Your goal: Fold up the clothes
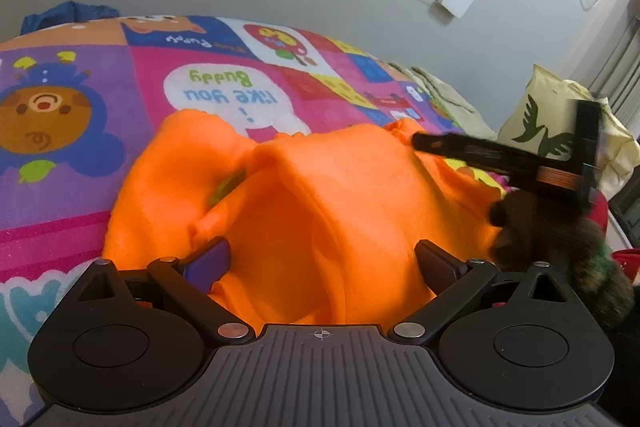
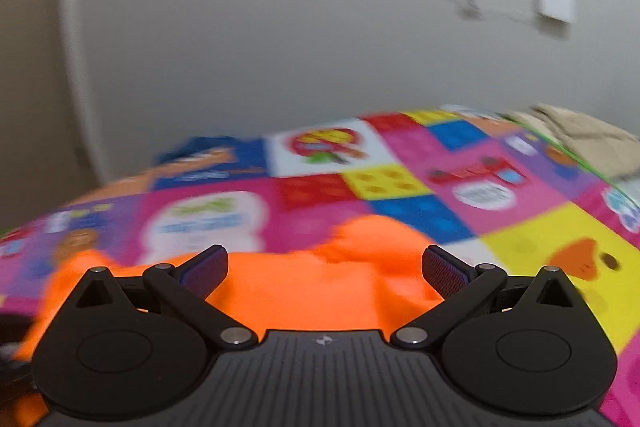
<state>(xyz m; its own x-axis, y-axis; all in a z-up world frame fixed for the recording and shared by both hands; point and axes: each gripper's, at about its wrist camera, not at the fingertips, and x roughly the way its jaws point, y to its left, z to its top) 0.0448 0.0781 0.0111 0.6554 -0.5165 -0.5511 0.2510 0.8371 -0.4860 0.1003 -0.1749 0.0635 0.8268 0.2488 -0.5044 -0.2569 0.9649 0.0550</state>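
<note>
The orange garment, soft and fleecy, lies rumpled mid-frame on a bright cartoon-print blanket. The left gripper hovers over it, jaws wide, holding nothing. The right gripper, at frame right in the left view, seems equally spread and empty, though blurred.

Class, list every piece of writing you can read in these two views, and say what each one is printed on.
"I like you Buddy !" upside down, in a white speech bubble on the play mat.
White writing on the mat's blue square: too distorted to read.
Right view labels: blurred, unreadable.
</note>
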